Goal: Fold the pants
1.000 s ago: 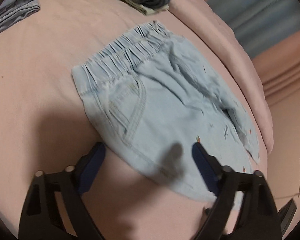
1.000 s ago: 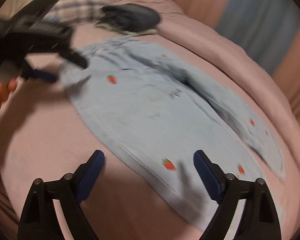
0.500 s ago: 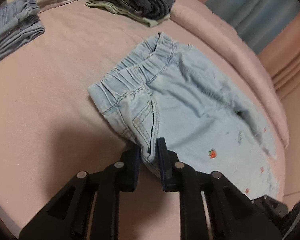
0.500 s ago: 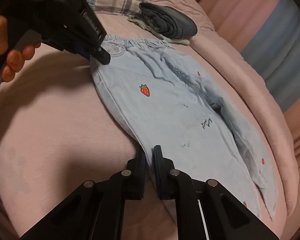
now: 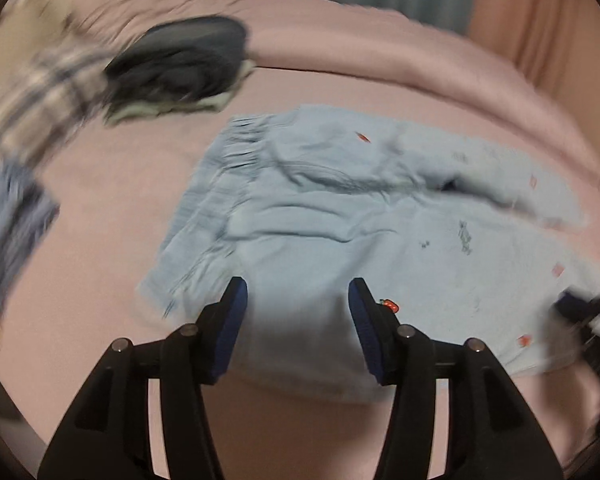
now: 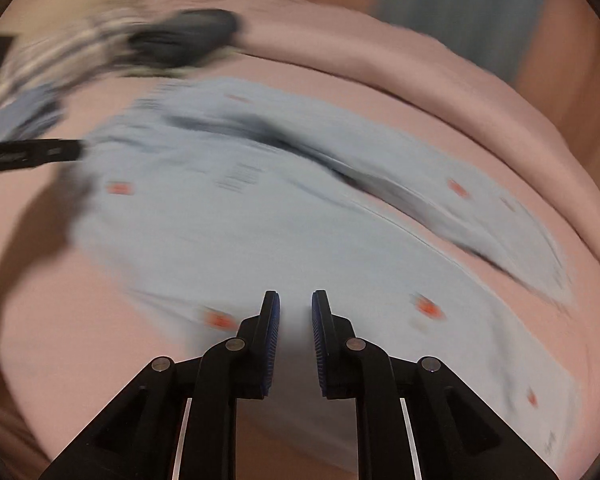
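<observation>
Opening left claw: the black two-finger left gripper with blue pads [image 5: 296, 300] was spreading, pads clear of the fabric lying between them.
Right claw: the matching right gripper [image 6: 296, 312] was also parting, a narrow gap, cloth between; grip unclear.
Pants: one light-blue denim pair with red strawberry prints [image 5: 380, 240] lay spread on the pink bedsheet [image 5: 100, 184].
Other clothes: one dark folded stack [image 5: 180, 64], blurred.

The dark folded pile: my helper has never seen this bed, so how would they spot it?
Start at the pink bed. Beyond the light blue pants, past their gathered waistband, lies the dark folded pile. It alone is near-black, with a pale green layer beneath, unlike the plaid fabric beside it.
</observation>
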`<act>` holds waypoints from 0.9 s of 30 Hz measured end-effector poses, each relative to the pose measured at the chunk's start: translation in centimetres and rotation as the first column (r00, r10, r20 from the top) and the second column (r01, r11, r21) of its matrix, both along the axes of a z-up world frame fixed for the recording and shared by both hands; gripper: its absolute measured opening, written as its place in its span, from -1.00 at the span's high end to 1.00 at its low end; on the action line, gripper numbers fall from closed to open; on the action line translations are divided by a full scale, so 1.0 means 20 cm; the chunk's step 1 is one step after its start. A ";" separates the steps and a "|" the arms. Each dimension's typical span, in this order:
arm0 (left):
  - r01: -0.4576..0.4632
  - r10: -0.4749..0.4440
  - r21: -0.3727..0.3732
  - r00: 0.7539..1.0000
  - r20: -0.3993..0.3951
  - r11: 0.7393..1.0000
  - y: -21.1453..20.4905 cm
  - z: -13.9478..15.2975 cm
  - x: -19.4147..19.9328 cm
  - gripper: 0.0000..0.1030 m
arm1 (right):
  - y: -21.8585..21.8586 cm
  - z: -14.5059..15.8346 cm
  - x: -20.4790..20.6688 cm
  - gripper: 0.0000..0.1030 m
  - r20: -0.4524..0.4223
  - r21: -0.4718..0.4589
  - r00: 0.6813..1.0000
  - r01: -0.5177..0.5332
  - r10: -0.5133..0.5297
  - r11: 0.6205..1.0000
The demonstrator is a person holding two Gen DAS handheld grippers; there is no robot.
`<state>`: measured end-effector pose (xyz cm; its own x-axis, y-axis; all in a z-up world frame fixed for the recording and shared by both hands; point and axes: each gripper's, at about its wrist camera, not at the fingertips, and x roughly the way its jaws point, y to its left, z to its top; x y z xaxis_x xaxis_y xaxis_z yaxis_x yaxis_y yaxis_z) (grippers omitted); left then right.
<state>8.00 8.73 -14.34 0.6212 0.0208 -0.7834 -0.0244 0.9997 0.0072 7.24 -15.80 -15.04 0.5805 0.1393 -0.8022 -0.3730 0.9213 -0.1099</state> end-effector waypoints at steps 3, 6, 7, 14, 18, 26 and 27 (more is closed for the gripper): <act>0.065 -0.059 0.110 0.997 -0.054 0.992 -0.09 -0.10 0.03 -0.03 | -0.18 -0.09 -0.01 0.72 -0.037 -0.092 0.994 0.098 -0.101 0.991; 0.098 -0.087 0.118 0.992 -0.095 0.988 -0.05 -0.19 -0.01 -0.08 | -0.39 -0.17 -0.10 0.35 -0.068 -0.095 0.987 0.141 -0.148 0.985; 0.112 -0.102 0.120 0.991 -0.086 0.986 -0.03 -0.19 -0.05 -0.17 | -0.46 -0.17 -0.14 0.20 -0.074 -0.092 0.983 0.161 -0.168 0.983; 0.209 -0.203 0.086 0.976 -0.080 0.974 0.05 -0.09 -0.06 -0.30 | -0.90 -0.10 -0.14 -0.32 -0.259 0.089 0.908 0.363 -0.331 0.927; 0.183 -0.182 0.109 0.983 -0.013 0.977 0.04 0.02 0.10 -0.37 | -0.84 0.03 0.06 -0.32 -0.190 0.286 0.959 0.259 -0.210 0.922; 0.177 -0.177 0.070 0.984 -0.010 0.982 0.16 0.09 0.71 -0.46 | -0.41 0.22 0.62 -0.32 -0.033 0.269 0.998 -0.040 0.051 0.962; 0.185 -0.184 0.054 0.983 -0.021 0.981 0.18 0.09 0.79 -0.47 | -0.41 0.22 0.65 -0.32 -0.028 0.262 0.997 -0.057 0.066 0.964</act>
